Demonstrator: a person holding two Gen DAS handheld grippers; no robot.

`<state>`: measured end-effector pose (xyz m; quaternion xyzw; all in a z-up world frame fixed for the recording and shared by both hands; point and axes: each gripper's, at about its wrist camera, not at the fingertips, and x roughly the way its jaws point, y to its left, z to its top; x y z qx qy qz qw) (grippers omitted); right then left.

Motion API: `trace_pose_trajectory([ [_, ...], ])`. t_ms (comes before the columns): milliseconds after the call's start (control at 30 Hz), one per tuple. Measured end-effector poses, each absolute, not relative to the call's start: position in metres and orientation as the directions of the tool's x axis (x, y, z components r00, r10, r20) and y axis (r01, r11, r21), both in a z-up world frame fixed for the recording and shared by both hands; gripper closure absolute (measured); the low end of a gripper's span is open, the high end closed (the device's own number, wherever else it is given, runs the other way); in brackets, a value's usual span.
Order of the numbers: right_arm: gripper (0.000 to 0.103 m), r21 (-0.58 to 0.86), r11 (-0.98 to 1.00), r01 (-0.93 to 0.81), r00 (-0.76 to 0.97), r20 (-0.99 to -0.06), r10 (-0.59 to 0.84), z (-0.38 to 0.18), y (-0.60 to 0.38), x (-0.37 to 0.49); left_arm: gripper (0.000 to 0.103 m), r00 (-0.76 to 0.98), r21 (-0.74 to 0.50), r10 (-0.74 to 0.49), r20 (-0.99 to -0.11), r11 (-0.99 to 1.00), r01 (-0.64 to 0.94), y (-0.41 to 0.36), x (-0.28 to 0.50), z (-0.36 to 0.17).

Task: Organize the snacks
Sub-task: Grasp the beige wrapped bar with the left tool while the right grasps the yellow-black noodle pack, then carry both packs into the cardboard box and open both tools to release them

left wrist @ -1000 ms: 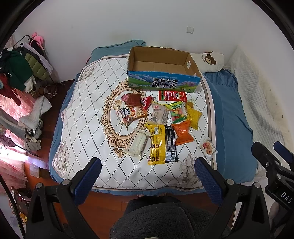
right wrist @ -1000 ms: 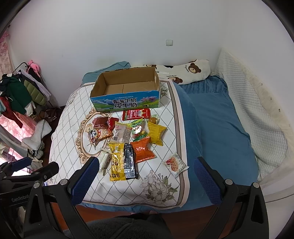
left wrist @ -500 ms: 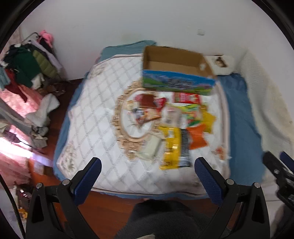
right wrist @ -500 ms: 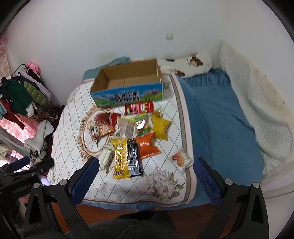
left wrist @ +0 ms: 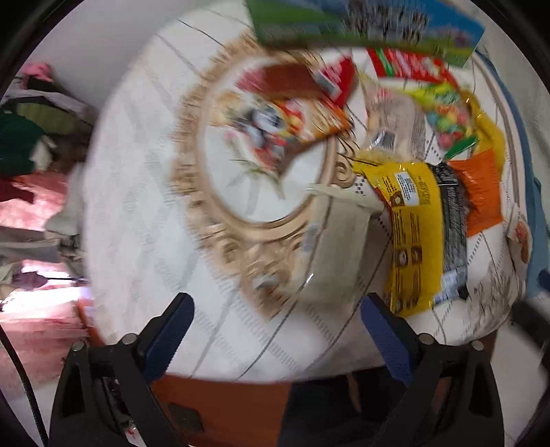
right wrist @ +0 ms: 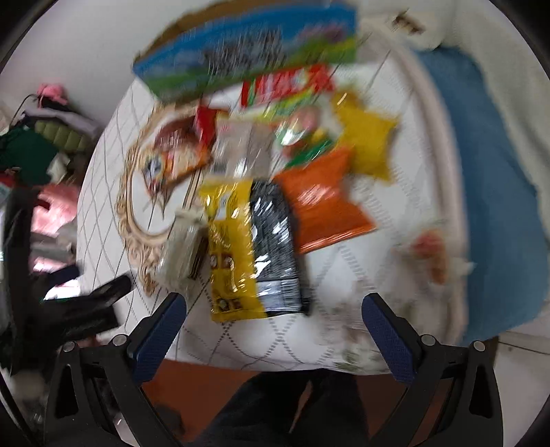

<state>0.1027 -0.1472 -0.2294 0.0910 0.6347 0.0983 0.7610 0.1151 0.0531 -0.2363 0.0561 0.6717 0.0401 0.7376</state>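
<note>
Both views are motion-blurred. Several snack packets lie on a white quilted bed. My left gripper (left wrist: 276, 325) is open and empty, just short of a pale clear-wrapped packet (left wrist: 331, 251). A yellow packet (left wrist: 410, 237), a black one (left wrist: 452, 223) and an orange one (left wrist: 483, 191) lie to its right. My right gripper (right wrist: 275, 325) is open and empty, just short of the yellow packet (right wrist: 233, 247) and the black packet (right wrist: 275, 240). The orange packet (right wrist: 319, 206) lies beyond. The blue-and-green cardboard box (right wrist: 247, 58) stands at the far side, also in the left wrist view (left wrist: 364, 27).
The bed's near edge and the red-brown floor (left wrist: 223, 402) lie under both grippers. Clothes (left wrist: 24, 137) pile at the left. A blue sheet (right wrist: 498, 192) covers the right of the bed. The left gripper's black body (right wrist: 79, 309) shows at the right view's left.
Both grippers have moved fast forward and down toward the snacks, which now fill the views. Both stay open and empty.
</note>
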Motion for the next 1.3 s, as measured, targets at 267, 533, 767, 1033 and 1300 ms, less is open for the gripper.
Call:
trace_pose_trajectory([
  [267,0.0,0.264,0.964,-0.033,0.112,-0.958,0.266,-0.291,-0.119,0.121,0.048,0.019,0.001,0.0,-1.0,0.998,0.062,0.046,0.145,-0.298],
  [533,0.0,0.212,0.974,-0.077,0.077,-0.973,0.218,-0.326,-0.068,0.154,0.047,0.039,-0.041,-0.034,-0.999,0.983,-0.177,0.122,0.118,-0.282],
  [767,0.011,0.096,0.993,-0.068,0.028,-0.995,0.098,-0.356,-0.034,0.166,0.039,-0.033,-0.094,-0.097,-0.995,0.991,-0.1,0.133,0.117,-0.3],
  [1033,0.013,0.122,0.991,-0.058,-0.047,-0.992,0.119,-0.376,-0.01,0.16,0.039,-0.049,-0.095,-0.099,-0.994,0.993,-0.07,0.13,0.134,-0.305],
  [1300,0.013,0.032,0.998,-0.061,-0.028,-0.999,0.03,-0.4,0.028,0.155,0.043,-0.001,-0.065,-0.065,-0.998,0.993,-0.097,0.13,0.137,-0.315],
])
